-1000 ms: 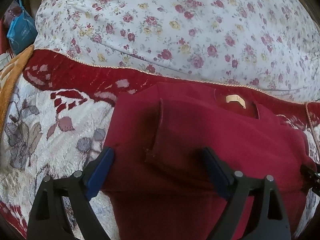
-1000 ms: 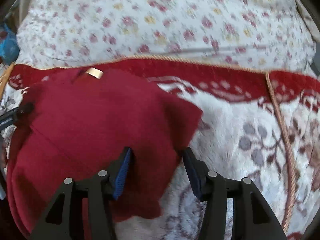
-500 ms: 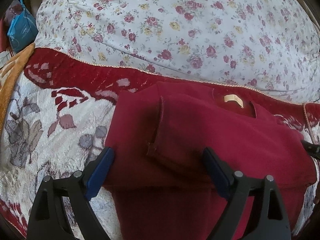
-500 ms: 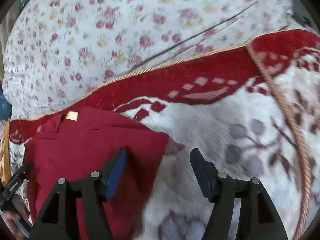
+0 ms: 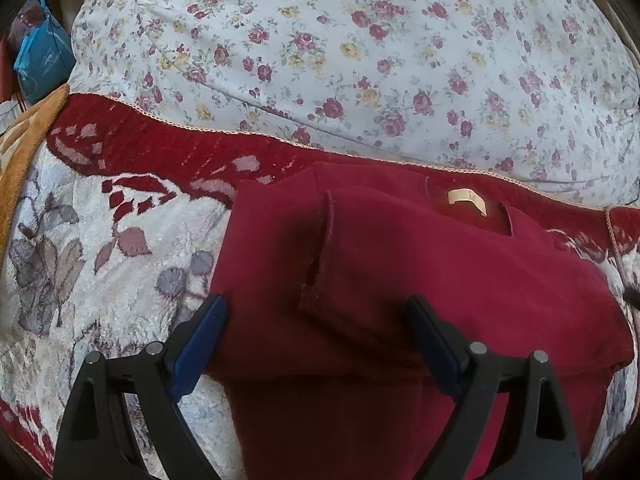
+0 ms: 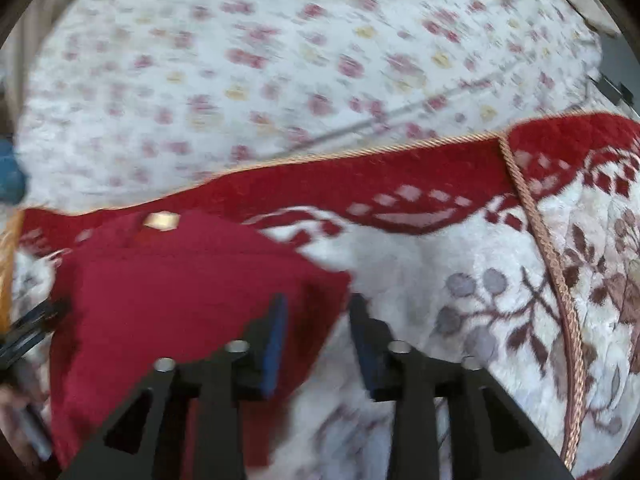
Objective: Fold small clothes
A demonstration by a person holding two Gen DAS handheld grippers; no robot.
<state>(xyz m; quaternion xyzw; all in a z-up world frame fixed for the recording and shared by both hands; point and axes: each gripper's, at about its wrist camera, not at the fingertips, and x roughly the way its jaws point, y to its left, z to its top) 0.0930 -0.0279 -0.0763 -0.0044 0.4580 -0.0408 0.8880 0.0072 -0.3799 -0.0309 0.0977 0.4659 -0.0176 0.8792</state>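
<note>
A dark red small top [image 5: 420, 280] lies on a red-and-white patterned blanket [image 5: 100, 248], with its neck label [image 5: 466, 198] at the far side and a sleeve folded inward over the body. My left gripper [image 5: 316, 308] is open, its jaws wide apart above the folded sleeve's lower edge. In the right wrist view the top [image 6: 172, 292] is at the left, blurred by motion. My right gripper [image 6: 318, 312] is open with a narrower gap, over the top's right edge and holding nothing.
A large floral pillow [image 5: 360, 48] lies beyond the blanket's corded edge. A blue bag [image 5: 42, 64] and an orange cloth [image 5: 24, 136] are at far left. A braided cord [image 6: 548, 264] runs down the blanket at right. The left gripper's tip [image 6: 28, 324] shows at the left edge.
My right gripper swung away from the top to the right, then came back to its right edge with the jaws narrower. The right side now lies folded in. My left gripper stayed put.
</note>
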